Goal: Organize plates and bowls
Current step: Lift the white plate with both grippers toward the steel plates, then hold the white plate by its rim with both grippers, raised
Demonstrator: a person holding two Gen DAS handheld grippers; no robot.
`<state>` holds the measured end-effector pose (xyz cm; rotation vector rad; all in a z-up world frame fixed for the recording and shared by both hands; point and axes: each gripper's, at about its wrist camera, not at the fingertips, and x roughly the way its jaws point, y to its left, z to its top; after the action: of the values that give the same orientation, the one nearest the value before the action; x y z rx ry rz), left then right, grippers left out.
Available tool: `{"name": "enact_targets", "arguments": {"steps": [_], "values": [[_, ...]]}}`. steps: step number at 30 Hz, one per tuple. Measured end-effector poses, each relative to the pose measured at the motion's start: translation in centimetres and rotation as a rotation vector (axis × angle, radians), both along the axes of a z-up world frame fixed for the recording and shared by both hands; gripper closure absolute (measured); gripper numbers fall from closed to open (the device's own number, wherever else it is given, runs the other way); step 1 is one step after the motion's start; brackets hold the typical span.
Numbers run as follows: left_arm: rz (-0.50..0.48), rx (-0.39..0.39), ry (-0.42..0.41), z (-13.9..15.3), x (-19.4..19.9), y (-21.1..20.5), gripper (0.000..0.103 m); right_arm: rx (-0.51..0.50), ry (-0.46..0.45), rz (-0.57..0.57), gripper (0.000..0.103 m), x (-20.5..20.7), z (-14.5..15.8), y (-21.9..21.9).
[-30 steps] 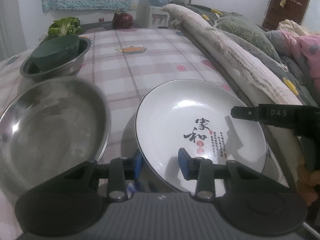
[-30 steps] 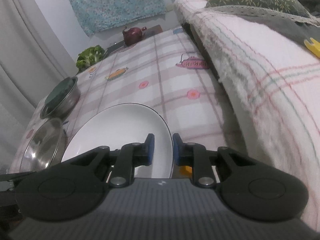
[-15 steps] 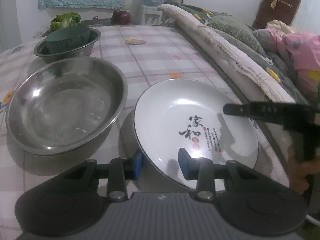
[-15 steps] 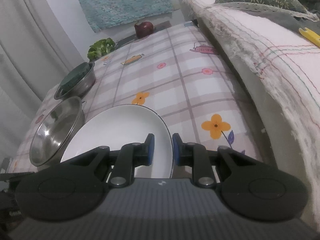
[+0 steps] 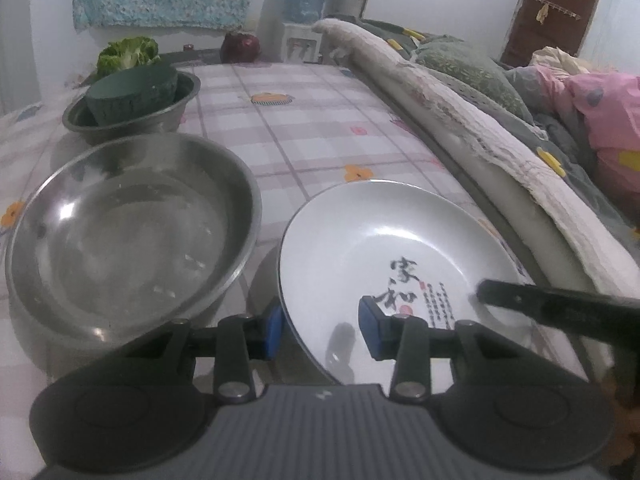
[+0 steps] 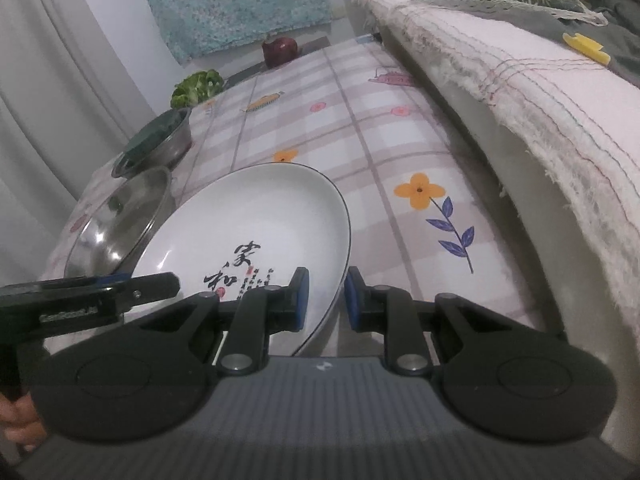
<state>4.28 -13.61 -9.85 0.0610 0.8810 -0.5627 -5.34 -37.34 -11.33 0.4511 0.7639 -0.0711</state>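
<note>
A white plate (image 5: pixel 384 248) with black characters is held tilted just above the checked tablecloth, its rim between the jaws of both grippers. My left gripper (image 5: pixel 320 332) is shut on its near-left rim. My right gripper (image 6: pixel 324 300) is shut on its right rim; the plate also shows in the right wrist view (image 6: pixel 248 232). A large empty steel bowl (image 5: pixel 120 236) stands just left of the plate. Farther back a smaller steel bowl (image 5: pixel 132 108) holds a dark green bowl (image 5: pixel 134 90).
A folded quilt and bedding (image 5: pixel 460 120) run along the table's right edge. A head of green vegetable (image 5: pixel 128 52) and a dark red teapot (image 5: pixel 240 46) stand at the far end. A curtain (image 6: pixel 60 80) hangs on the left.
Both grippers and the plate have drawn back toward the table's near end; the large steel bowl now sits farther from the left camera, and the plate tilts more toward the right camera.
</note>
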Motion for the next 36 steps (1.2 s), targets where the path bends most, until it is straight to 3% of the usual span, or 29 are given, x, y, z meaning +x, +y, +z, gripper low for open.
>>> {"name": "enact_targets", "arguments": {"steps": [8, 13, 15, 24, 36], "values": [[-0.034, -0.016, 0.0, 0.1, -1.4, 0.6, 0.063, -0.005, 0.009, -0.016, 0.084, 0.4, 0.1, -0.5], [-0.049, 0.114, -0.064, -0.4, -1.0, -0.9, 0.062, 0.001, 0.012, -0.021, 0.084, -0.4, 0.0, -0.1], [-0.061, 0.125, -0.085, -0.5, -1.0, -1.2, 0.061, 0.003, 0.01, -0.024, 0.084, -0.7, -0.1, 0.1], [-0.072, 0.15, -0.109, -0.4, -1.7, -2.1, 0.061, -0.081, 0.004, -0.021, 0.08, -0.8, 0.1, 1.5], [-0.048, 0.151, -0.075, 0.0, -2.8, -0.8, 0.061, -0.155, -0.021, 0.019, 0.08, 0.3, 0.6, 2.4]]}}
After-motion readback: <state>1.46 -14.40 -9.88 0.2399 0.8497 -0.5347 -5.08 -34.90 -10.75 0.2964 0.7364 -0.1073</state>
